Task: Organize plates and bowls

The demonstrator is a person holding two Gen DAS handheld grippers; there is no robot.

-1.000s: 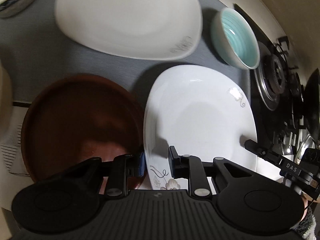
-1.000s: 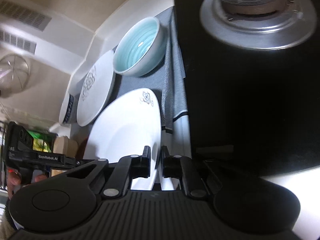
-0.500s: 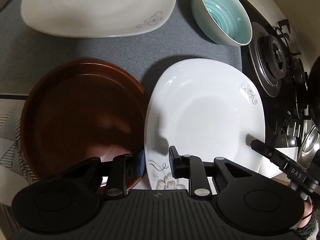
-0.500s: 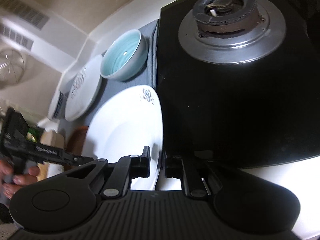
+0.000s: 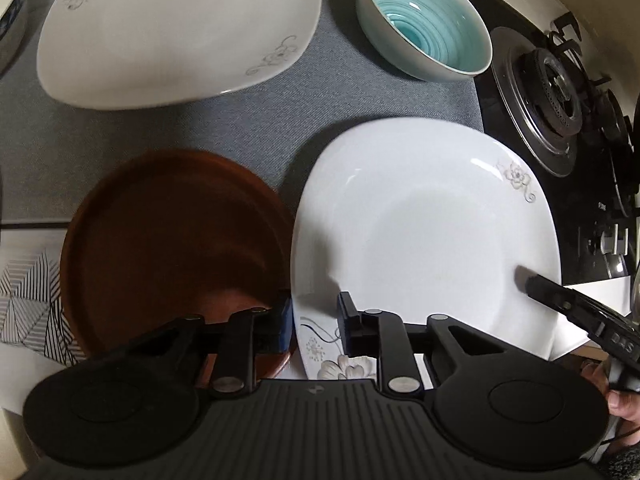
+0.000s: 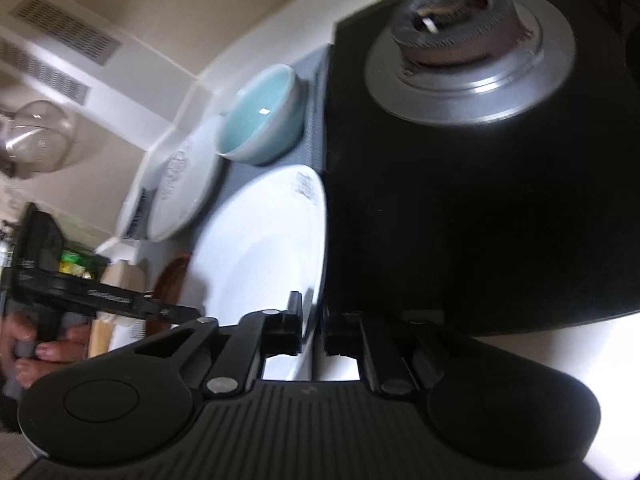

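Both your grippers have carried the white plate (image 5: 424, 232) toward the stove (image 5: 560, 92), left gripper (image 5: 316, 320) and right gripper (image 6: 312, 328) jaws clamped on opposite rims; uneven pulling could slip it.

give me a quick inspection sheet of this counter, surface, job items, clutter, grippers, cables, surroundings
surface: grey mat on a pale counter, with a striped-pattern sheet at its edge.
job's things: white floral plate gripped at two rim points; second white floral plate behind it; brown plate beside it; turquoise bowl near the stove; a blue-patterned dish at the frame edge.
clutter: nothing seen.
grippers: left gripper straddles the near plate's rim; right gripper is closing on its stove-side rim.
cables: a thin cord by the right hand, blurred.
surroundings: black gas stove with a burner; wall vents; a wire strainer hanging.
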